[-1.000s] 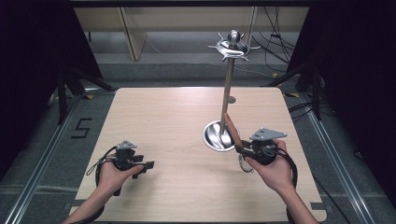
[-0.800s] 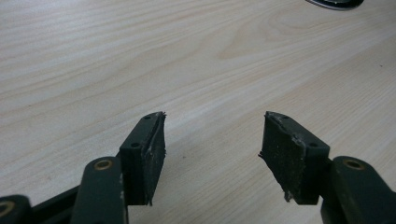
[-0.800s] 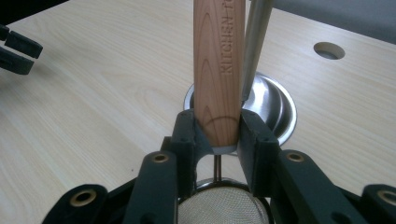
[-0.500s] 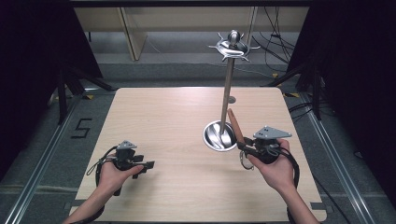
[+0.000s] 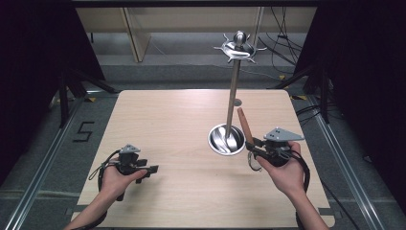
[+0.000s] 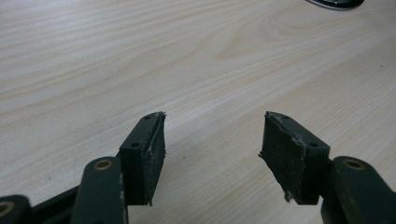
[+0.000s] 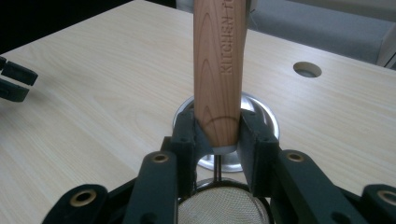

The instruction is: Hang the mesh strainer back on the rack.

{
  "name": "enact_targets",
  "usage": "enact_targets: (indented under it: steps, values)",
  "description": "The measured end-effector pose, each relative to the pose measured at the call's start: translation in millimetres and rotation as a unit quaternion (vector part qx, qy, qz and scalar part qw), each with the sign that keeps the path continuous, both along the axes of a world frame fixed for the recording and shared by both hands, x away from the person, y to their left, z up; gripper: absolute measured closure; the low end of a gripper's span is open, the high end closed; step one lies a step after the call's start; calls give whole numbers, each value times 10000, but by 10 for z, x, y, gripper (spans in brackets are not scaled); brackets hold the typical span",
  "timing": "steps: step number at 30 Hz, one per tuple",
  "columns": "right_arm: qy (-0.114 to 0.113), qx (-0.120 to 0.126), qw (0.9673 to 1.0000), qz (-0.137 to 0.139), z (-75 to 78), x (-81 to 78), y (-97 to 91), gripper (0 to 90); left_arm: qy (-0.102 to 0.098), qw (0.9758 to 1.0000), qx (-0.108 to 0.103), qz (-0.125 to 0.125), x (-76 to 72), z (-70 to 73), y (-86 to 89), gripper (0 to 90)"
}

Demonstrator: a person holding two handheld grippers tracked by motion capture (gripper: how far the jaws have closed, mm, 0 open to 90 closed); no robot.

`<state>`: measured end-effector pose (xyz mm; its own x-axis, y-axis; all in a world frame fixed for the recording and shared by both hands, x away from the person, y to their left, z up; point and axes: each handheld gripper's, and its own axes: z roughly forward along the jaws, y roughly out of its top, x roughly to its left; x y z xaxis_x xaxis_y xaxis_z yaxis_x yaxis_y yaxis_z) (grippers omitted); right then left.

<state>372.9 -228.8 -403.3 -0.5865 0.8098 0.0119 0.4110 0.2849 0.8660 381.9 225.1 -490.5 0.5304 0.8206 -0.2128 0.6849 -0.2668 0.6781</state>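
My right gripper is shut on the lower end of a wooden handle that stands nearly upright. In the right gripper view the jaws clamp the handle, stamped with "KITCHEN", just above a round wire-mesh strainer head. It is held right beside the round steel base of a metal stand whose pole rises to a ring of hooks. My left gripper rests low at the table's front left, open with only bare wood between its pads.
The light wooden table has a small round hole behind the stand. The left gripper's jaws show at the far left of the right gripper view. Dark curtains flank the table, and cables lie on the floor at the right.
My right gripper has shifted slightly to the right with the strainer, and the handle's top sits a little higher. The left gripper has not moved.
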Motion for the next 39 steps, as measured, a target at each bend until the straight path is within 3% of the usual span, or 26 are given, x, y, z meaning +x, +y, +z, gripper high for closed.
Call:
enact_targets:
  steps: [7, 8, 13, 15, 17, 20, 22, 25, 27, 30, 32, 33, 35, 36, 37, 39]
  values:
    - [-99, 76, 9999, -56, 27, -5, -12, 703, -4, 10000, 45, 4, -3, 3, -4, 385]
    - [-203, 65, 9998, -56, 26, 1, -16, 703, -4, 10000, 45, 1, -3, 2, -5, 385]
    - [-169, 166, 9997, -85, 60, -10, -22, 703, -24, 10000, -6, 69, -4, -1, -17, 385]
    - [-267, 154, 9995, -78, 64, -1, -33, 703, -26, 10000, -10, 66, -4, -2, -18, 385]
    - [-167, 175, 9997, -72, 82, -9, -39, 703, -17, 10000, -4, -26, 9, -3, -4, 385]
    - [-359, 215, 9990, -133, 78, 6, -41, 703, -34, 10000, -6, -3, 8, -6, -8, 385]
    - [-205, 276, 9994, -70, 97, -2, -43, 703, -27, 10000, -8, 46, 1, -4, -15, 385]
    - [-342, 229, 9991, -124, 104, 7, -56, 703, -25, 10000, 1, 56, -2, -1, -15, 385]
    - [-309, 233, 9992, -98, 114, 8, -62, 703, -24, 10000, 1, 57, -2, 0, -16, 385]
    - [-10, 474, 9987, -195, 131, -29, -31, 703, -32, 10000, 7, 56, -1, 2, -14, 385]
    - [-221, 451, 9986, -172, 124, -5, -37, 703, -31, 10000, 4, 61, -1, 1, -15, 385]
    - [-132, 527, 9984, -161, 128, -11, -29, 703, -9, 10000, 81, -31, 1, 7, 2, 385]
    - [-213, 441, 9987, -134, 140, -1, -43, 703, -15, 10000, 46, -1, 1, 4, -5, 385]
    - [-70, 527, 9984, -190, 150, -21, -29, 703, -13, 10000, 56, -9, 1, 5, -3, 385]
    - [-179, 459, 9987, -158, 154, -8, -43, 703, -22, 10000, 11, 40, -1, 1, -13, 385]
    - [-201, 562, 9981, -143, 159, 1, -32, 703, -32, 10000, 5, 60, -1, 0, -16, 385]
